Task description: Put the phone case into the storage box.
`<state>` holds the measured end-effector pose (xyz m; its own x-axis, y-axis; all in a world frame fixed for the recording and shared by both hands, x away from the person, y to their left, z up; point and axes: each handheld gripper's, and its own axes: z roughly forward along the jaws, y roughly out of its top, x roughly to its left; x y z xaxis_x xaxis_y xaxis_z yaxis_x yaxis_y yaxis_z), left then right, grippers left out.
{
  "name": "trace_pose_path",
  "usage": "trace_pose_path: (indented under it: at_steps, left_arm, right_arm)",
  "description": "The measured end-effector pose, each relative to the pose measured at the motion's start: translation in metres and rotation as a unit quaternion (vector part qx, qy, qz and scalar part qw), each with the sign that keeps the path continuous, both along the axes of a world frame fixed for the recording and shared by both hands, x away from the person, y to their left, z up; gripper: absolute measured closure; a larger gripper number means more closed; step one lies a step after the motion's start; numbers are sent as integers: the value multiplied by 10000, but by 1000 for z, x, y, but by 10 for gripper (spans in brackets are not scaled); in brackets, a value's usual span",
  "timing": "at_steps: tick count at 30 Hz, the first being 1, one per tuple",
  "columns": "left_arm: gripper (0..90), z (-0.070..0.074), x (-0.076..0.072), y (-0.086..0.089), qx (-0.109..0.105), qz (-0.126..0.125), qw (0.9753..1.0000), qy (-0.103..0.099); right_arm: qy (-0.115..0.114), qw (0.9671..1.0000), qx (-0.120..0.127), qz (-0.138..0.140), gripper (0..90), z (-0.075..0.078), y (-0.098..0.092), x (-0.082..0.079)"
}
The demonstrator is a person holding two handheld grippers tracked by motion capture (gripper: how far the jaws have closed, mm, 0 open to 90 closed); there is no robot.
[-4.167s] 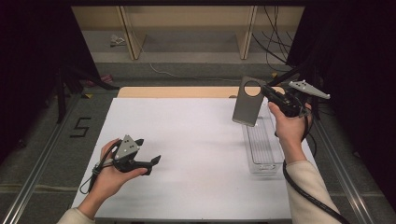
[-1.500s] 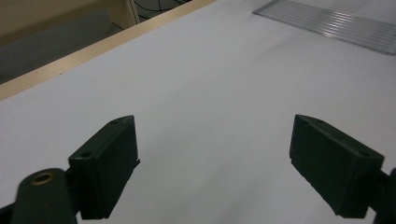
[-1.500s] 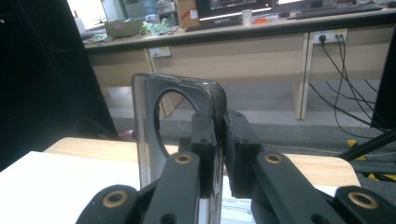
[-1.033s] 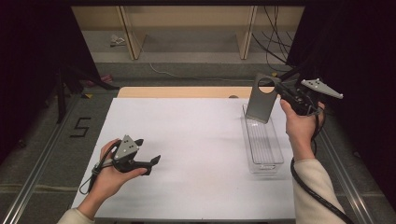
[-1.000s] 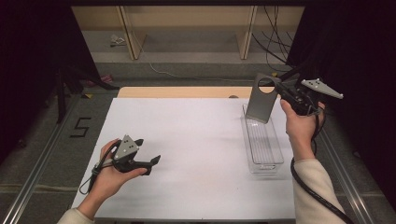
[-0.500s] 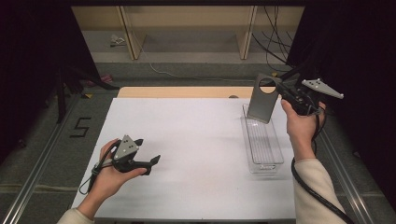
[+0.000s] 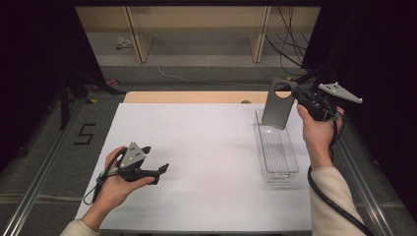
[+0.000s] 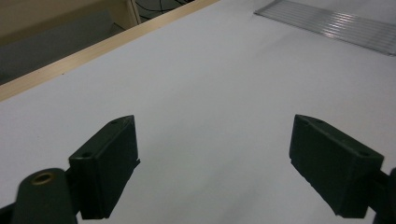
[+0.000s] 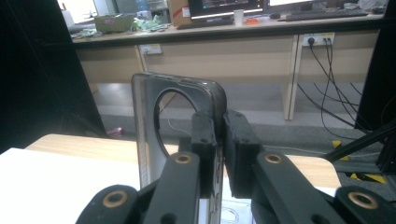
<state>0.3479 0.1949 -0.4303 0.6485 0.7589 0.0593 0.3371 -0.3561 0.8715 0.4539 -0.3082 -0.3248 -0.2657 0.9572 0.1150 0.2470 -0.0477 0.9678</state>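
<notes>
Left gripper (image 7: 160,170): jaws wide, empty, resting near the tabletop's (image 7: 206,147) front-left corner. Clear tray (image 7: 276,150): along the right edge, empty. Phone case (image 7: 278,103): clamped upright in the right gripper (image 7: 298,100), aloft over the tray's far end. Step: carrying. Next, likely: lower into tray, release.

the flat white tabletop (image 7: 206,147) has a strip of pale wood (image 7: 187,97) along its far edge. a clear, long rectangular plastic tray (image 7: 275,150) lies directly on it near the right side, running from far to near. the person's left hand (image 7: 115,184) rests on the tabletop near the front left corner.
</notes>
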Motion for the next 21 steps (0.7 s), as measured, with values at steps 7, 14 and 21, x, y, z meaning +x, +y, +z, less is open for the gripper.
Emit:
trace_pose_path:
  at_steps: [7,14,21]
  left_arm:
    - [151,0,0,0,5,0,10000,3]
    - [151,0,0,0,14,5,10000,3]
    - [151,0,0,0,6,11,10000,-2]
  right_arm:
    - [5,10000,-21,-9,834,0,-1,1]
    - [3,10000,-76,-17,834,-1,-2,2]
    - [18,9999,-115,-15,834,-1,-1,3]
